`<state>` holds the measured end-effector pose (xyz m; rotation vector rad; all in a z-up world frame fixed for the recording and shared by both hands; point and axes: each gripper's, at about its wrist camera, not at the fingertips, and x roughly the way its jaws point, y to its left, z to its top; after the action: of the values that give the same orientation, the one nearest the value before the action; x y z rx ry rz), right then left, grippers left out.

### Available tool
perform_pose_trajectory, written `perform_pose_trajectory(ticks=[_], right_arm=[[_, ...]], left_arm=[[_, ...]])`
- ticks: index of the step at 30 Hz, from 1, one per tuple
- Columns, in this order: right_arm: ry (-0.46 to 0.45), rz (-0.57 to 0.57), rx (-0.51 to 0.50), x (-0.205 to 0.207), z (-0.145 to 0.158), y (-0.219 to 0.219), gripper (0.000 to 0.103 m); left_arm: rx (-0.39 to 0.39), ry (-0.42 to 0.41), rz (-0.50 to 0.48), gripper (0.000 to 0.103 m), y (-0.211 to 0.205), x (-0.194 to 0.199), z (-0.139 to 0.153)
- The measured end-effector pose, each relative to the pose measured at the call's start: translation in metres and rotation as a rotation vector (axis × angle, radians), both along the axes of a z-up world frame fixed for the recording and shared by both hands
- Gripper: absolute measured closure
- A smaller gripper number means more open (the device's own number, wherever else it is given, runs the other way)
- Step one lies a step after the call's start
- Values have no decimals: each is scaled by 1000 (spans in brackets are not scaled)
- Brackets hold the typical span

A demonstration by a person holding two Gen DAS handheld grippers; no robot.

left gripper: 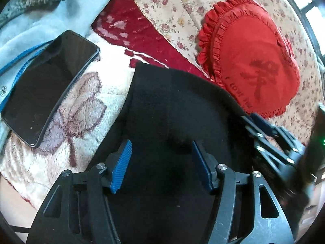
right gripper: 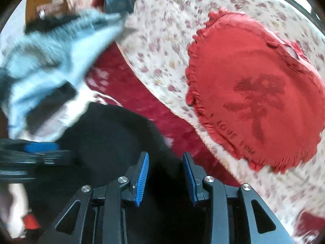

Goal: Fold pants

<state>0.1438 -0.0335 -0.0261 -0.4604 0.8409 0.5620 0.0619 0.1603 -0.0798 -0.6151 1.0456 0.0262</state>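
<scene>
The black pants [left gripper: 174, 109] lie folded on the fluffy blanket, filling the lower middle of the left wrist view. My left gripper [left gripper: 160, 144] is open just above them, with nothing between its blue pads. The right gripper shows at the right edge of the left wrist view [left gripper: 262, 126], beside the pants' right edge. In the blurred right wrist view the pants [right gripper: 105, 134] lie at lower left, and my right gripper [right gripper: 165, 156] is open over their right edge. The left gripper [right gripper: 40, 148] shows there at the left.
A black phone [left gripper: 46, 89] with a blue strap lies on the blanket left of the pants. A red heart-shaped ruffled cushion [left gripper: 254, 61] rests on floral cloth [left gripper: 172, 6] at the right. A pale blue fleece garment [left gripper: 50, 20] lies at upper left.
</scene>
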Motion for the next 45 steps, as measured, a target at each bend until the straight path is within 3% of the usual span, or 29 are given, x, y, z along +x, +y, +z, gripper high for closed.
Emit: perform_pose_trajectory(ticks=[3,5,8,12,14,16,19,21,28,31,39,45], right_arm=[[79,-2,12,22,-20,0,72],[125,-7,76,27,-23,-8,90],[104,5,142,11,-11,-18,96],[59,57,192,-34,17,-29,97],[49,81,201,-59,26,-32,97],[57,94,218,-75,29,-35,97],[76,102,241,-96,27,-39,97],[88,97,235,-102,22,-40,97],[143,135,221,-133,3,-40,97],[139,143,169,-144,-6,-36,97],[161,136,179,-148,-9,-38,97],[166,134,176,-151,-9,-38,97]], left_arm=[[-42,1,0,37,5,1,-1],[-84,-2,6,33,8,1,0],[-131,-10,32,33,13,-2,4],[-197,-42,65,31,18,-13,13],[-230,-76,84,23,18,-21,19],[-239,-95,104,18,16,-26,22],[-264,-84,127,18,17,-25,19],[-301,-85,140,18,19,-26,17],[-300,-69,158,18,20,-34,16],[-297,-87,162,18,20,-48,19],[-302,-126,135,17,17,-69,19],[-370,-184,109,17,19,-74,23]])
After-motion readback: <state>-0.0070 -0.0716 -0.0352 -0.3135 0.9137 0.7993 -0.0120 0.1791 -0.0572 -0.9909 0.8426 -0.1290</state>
